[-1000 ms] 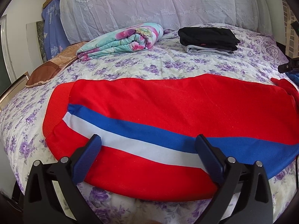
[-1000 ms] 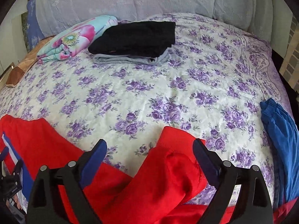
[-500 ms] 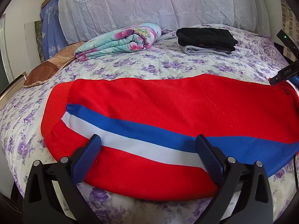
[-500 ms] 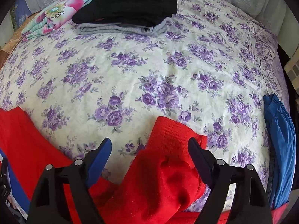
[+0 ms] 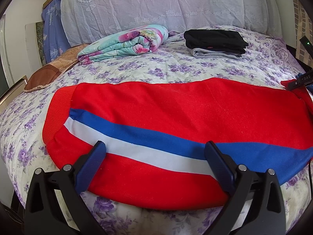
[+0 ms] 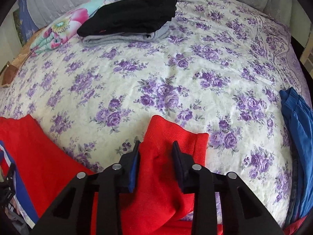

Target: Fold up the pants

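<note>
The right gripper (image 6: 156, 148) pinches a raised fold of the red pants (image 6: 166, 176) near the cuff, jaws narrowed on the cloth; the left gripper (image 5: 155, 149) hangs wide above the striped leg (image 5: 176, 117), which lies flat across the near bed (image 5: 176, 66); farther off, a black-and-grey folded stack (image 5: 214, 42) and a floral quilt (image 5: 125, 43).

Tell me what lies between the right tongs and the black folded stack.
Only bare flowered bedspread beyond the red pants cuff in the right tongs, up to the black stack; right wrist view.
</note>
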`<state>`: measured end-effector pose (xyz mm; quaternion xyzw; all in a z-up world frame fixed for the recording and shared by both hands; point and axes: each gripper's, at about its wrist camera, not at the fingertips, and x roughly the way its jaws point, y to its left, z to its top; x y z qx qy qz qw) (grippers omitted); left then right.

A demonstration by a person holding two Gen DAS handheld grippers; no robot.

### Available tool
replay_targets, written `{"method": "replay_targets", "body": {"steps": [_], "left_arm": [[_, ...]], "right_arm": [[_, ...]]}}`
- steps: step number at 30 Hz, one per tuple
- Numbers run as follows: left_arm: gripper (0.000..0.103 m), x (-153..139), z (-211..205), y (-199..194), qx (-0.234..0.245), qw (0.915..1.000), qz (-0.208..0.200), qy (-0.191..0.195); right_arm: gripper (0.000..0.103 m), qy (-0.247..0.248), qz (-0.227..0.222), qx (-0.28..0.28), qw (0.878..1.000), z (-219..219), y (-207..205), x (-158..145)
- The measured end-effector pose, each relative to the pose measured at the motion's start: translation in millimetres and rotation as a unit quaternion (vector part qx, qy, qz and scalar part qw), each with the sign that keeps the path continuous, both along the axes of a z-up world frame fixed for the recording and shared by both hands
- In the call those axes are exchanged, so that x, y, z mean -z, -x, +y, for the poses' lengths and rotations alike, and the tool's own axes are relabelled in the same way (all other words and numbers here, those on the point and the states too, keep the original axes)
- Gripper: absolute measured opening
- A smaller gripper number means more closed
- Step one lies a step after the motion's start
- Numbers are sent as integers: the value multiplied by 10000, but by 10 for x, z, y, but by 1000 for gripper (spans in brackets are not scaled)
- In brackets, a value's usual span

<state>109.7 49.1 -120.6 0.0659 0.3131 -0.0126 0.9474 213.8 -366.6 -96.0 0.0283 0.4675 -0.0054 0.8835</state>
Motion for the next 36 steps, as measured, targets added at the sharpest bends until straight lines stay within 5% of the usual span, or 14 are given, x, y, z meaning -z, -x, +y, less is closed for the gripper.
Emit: {"method": "replay_targets", "body": {"steps": [5,11,12,13,15,21,26,30,32,34,36], "left_arm": [[98,-3,-7,3,9,10000,-3,0],[98,-2,-8,2,4,10000,-3,0],[98,-2,-8,2,4,10000,-3,-2],[98,-2,-8,1,3,10000,-2,-1],[98,-2,-10,2,-1,10000,1,-5],[98,-1,-42,17,-9,10000,4,-54],[98,1,-38,17,-1,10000,-1,-59],[98,3,-35,16,-3,10000,1,-54],[98,4,-35,16,-1,10000,3,-55],[98,5,-39,20,-2,10000,1,-58],[98,5,-38,20,-2,10000,1,-54]], "right_arm": [[23,-956,-856,305,9913,-359,560,-280],[25,-2473,-1690,966,9492,-964,1699,-106],[34,-2460,-1616,1074,9497,-1011,1859,2],[63,-2390,-1519,1196,9516,-1047,1998,99],[74,-2385,-1506,1443,9485,-1132,2207,223],[74,-3647,-1070,1137,9179,-1077,2238,440],[74,-3566,-1468,1412,9118,-1049,2218,327],[73,-3999,-1488,1268,8955,-1081,2169,275],[67,-4243,-1263,1272,8876,-1068,2046,378],[46,-4470,-1020,1276,8795,-1042,1897,495],[41,-4615,-864,1240,8742,-1010,1746,569]]}}
